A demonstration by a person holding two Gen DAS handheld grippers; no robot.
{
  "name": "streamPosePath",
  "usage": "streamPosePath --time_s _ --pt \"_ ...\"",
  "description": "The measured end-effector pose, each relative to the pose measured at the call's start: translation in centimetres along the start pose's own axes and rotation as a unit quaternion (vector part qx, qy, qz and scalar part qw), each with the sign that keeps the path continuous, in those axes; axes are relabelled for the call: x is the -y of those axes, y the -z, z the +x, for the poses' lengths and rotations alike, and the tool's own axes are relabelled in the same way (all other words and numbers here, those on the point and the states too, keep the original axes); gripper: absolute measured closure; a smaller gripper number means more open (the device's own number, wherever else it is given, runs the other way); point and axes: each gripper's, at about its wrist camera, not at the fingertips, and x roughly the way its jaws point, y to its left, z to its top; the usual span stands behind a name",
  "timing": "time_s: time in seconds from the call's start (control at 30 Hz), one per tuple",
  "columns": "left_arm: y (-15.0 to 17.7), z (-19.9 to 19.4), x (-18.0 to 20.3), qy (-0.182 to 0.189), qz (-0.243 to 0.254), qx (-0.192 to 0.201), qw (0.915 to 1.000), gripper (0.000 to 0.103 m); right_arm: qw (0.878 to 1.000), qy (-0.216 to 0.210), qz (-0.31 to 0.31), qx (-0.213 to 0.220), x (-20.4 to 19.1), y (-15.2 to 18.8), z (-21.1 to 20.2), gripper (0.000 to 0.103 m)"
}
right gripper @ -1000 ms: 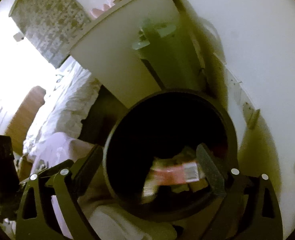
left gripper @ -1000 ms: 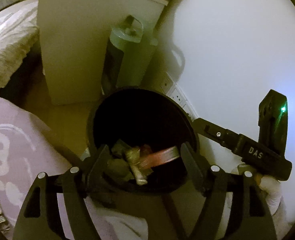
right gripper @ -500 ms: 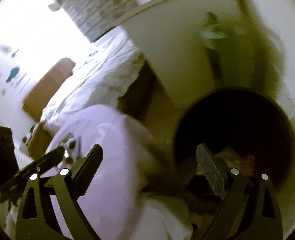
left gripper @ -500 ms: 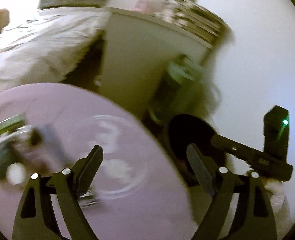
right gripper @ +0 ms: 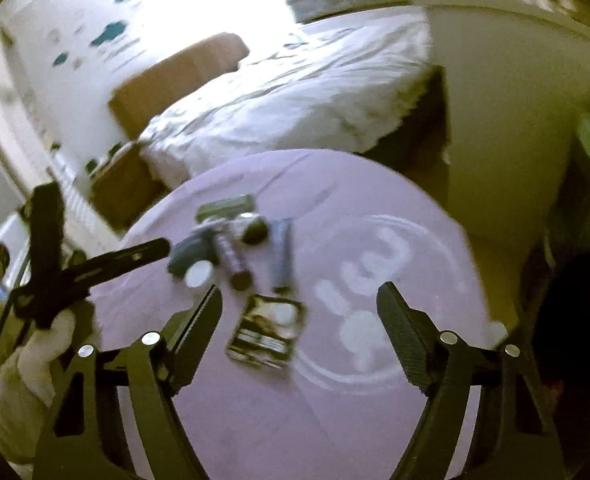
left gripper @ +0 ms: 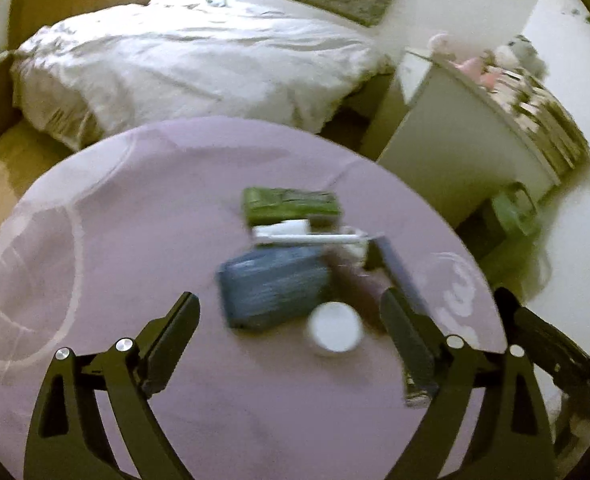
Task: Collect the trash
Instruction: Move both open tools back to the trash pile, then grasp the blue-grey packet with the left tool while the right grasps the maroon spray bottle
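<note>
Both tongs hang over a round lilac surface (left gripper: 135,208) strewn with trash. The left tongs (left gripper: 291,344) stand wide apart, having just been opening, and grip nothing; seen from the left wrist, a blue packet (left gripper: 271,288) and a white round lid (left gripper: 335,326) lie on the surface between their tips, untouched as far as the blur allows. Above these in the frame lie a green packet (left gripper: 291,204) and a white flat piece (left gripper: 283,230), close together near the centre. The right tongs (right gripper: 299,332) are also apart with empty jaws, though these have just been narrowing; in the right wrist view a dark printed wrapper (right gripper: 267,332) lies between their tips on the surface. A gloved hand (right gripper: 35,356) holds the left tongs at the lower left of that view. A bed (left gripper: 199,64) with pale bedding fills the upper part of both views, and a dark bin (right gripper: 575,320) shows at the right edge.
</note>
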Motion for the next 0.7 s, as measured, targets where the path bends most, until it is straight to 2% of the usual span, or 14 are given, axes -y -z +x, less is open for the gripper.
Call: streamPosePath --time_s 0.23,0.43,0.53,0.63,0.7 --pt "-0.5 2.6 -0.5 0.000 -0.007 -0.031 0.9995 0.012 0.998 -0.006 -0.060 -0.036 -3.4 -1.3 4.8 0.033" --pt "-0.8 3.0 -0.5 -0.004 0.012 -0.025 0.9996 0.012 0.993 -0.001 -0.093 -0.067 -4.6 -1.5 8.6 0.035" --pt "-0.6 3.2 0.0 -0.019 0.037 -0.018 0.9990 0.014 0.991 0.006 -0.106 -0.075 -5.1 -1.6 10.0 0.037" --pt "0.0 3.1 0.5 -0.036 0.064 -0.006 0.9973 0.017 0.989 0.013 -0.121 -0.082 -5.6 -1.8 11.1 0.041" --pt "0.3 2.9 0.4 -0.034 0.071 0.002 0.9969 0.028 0.988 0.015 -0.130 -0.086 -5.9 -1.9 11.6 0.045"
